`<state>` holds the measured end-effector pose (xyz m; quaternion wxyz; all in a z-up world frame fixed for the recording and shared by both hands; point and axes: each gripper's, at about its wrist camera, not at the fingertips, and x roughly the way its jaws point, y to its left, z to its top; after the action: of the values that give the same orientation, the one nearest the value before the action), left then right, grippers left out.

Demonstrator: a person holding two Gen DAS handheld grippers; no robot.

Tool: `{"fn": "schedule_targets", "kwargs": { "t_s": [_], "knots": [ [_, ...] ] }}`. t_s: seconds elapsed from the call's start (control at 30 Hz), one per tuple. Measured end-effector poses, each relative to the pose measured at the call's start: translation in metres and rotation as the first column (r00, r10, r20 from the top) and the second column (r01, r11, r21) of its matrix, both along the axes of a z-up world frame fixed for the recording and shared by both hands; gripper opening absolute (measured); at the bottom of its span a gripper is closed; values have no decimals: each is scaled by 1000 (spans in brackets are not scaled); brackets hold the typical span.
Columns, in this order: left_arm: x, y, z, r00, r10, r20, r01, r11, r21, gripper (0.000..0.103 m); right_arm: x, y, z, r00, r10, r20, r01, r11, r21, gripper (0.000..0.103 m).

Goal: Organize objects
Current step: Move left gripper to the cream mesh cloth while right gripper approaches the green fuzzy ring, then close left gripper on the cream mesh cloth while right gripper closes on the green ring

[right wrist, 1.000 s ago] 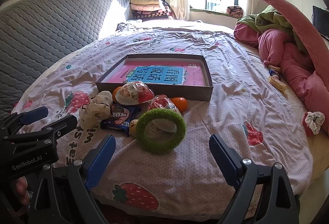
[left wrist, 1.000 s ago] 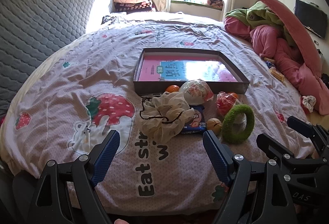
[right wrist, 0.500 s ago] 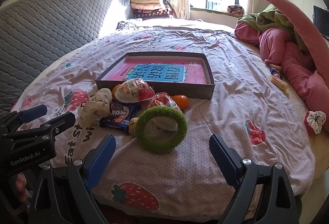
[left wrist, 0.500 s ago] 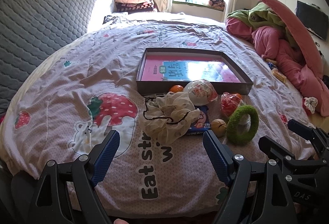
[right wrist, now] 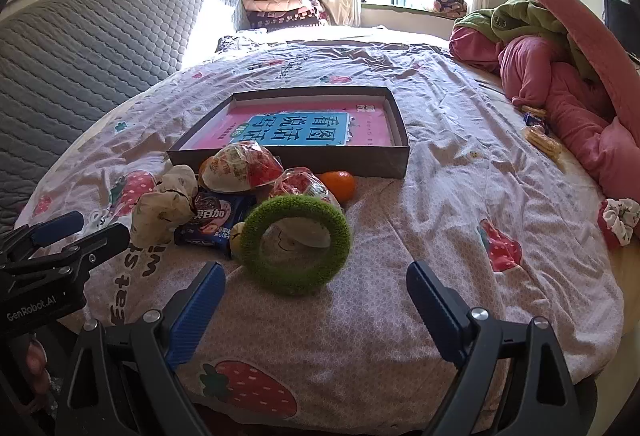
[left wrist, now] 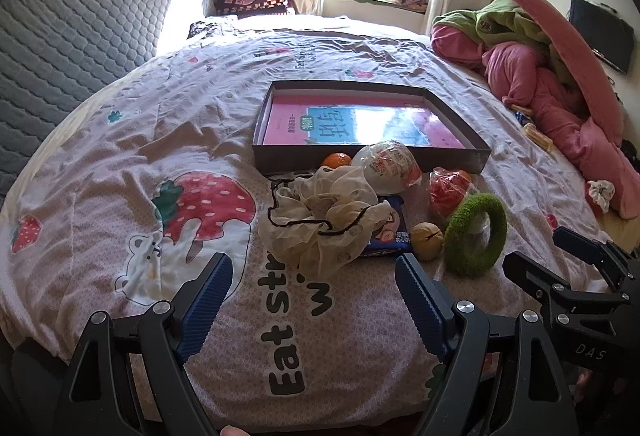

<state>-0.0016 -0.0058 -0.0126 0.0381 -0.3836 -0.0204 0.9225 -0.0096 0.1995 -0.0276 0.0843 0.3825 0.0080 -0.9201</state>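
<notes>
Here we see a fuzzy green ring (right wrist: pixel 295 244) propped upright near the bed's (right wrist: pixel 460 163) front edge, leaning on wrapped snacks (right wrist: pixel 240 171), beside a cream scrunchie (left wrist: pixel 320 220) and orange (right wrist: pixel 339 184), just before the tray (right wrist: pixel 384 161); left gripper (left wrist: pixel 310 300) and right gripper (right wrist: pixel 316 310) both gape wide, holding nothing

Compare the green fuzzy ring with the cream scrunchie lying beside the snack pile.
The green ring is a firm, fuzzy hoop propped up on edge with an open centre; the cream scrunchie is limp sheer fabric slumped in a crumpled heap. The ring is plain green; the scrunchie carries a dark cord. Both sit on the bedspread, outside the box.
</notes>
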Motion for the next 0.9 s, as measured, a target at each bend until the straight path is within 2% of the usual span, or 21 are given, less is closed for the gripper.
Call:
{"fn": "schedule_targets", "kwargs": {
  "t_s": [0.23,0.47,0.63,0.83,0.9],
  "knots": [
    [-10,2,-8,1000,-20,-7,20,1000,-18,86,-12,7,-10,1000,-11,28,11,1000,-10,88],
    [-24,1,-19,999,-30,21,31,999,-13,86,-27,14,-22,998,-27,57,28,1000,-9,86],
    [-33,0,-24,999,-36,27,36,999,-6,86,-38,16,-31,996,-34,76,34,999,-1,80],
    [-41,0,-30,998,-44,37,44,999,-1,86,-46,16,-37,995,-33,89,33,999,2,66],
    [-43,-1,-30,998,-47,41,47,999,-2,86,-48,17,-37,995,-29,97,30,999,-11,58]
  ]
}}
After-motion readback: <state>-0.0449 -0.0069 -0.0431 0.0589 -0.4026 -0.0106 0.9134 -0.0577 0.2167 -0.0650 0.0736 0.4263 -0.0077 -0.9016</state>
